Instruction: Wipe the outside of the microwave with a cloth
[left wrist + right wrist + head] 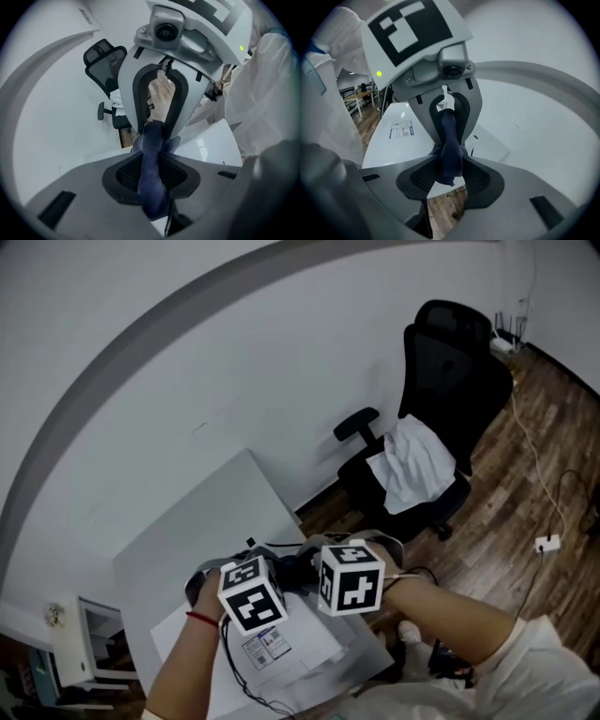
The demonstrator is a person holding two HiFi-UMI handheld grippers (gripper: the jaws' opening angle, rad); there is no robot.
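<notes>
A dark blue cloth (pixel 152 187) is strung between my two grippers, which face each other close together over the white table (pixel 206 521). My left gripper (pixel 152 180) is shut on it, both mesh pads pressing its sides. In the right gripper view the other end of the cloth (pixel 449 154) hangs between the pads of my right gripper (pixel 450 171), whose jaws stand a little wider than the cloth. In the head view only the two marker cubes show, with the jaws hidden under them. I see no microwave that I can identify.
A black office chair (pixel 450 409) with a white garment on its seat stands on the wooden floor to the right. A cable runs to a power strip (pixel 547 543). A printed label (pixel 267 645) lies on the table. A white box-like unit (pixel 80 638) sits at lower left.
</notes>
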